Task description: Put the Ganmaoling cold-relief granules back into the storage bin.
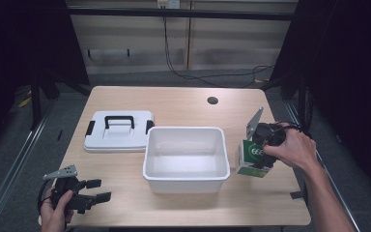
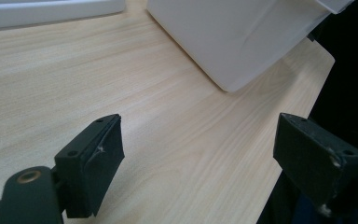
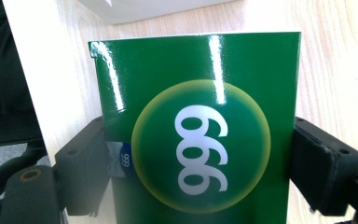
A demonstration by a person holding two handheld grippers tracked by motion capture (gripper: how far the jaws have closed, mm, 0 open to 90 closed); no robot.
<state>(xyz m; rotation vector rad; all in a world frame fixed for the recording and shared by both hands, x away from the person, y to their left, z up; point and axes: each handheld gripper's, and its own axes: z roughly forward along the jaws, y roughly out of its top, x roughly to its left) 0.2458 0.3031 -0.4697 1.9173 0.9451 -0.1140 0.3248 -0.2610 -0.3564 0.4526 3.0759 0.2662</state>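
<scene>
While the left gripper (image 1: 96,190) idles with jaws spread at 7 o'clock, the right gripper (image 3: 200,158) clamps the green box (image 1: 252,157), standing at the white tub's (image 1: 186,173) 3 o'clock.

A pale wooden desk (image 1: 183,104) carries everything here. At its middle stands an open white bin (image 1: 186,158), resting directly on the wood. Left of the bin and just behind its near-left corner lies a flat white lid (image 1: 118,131) with a black handle, touching the bin's rim. Right of the bin, a green box (image 1: 252,158) stands on the desk. Behind the bin, a round cable hole (image 1: 212,100) is cut through the wood.
</scene>
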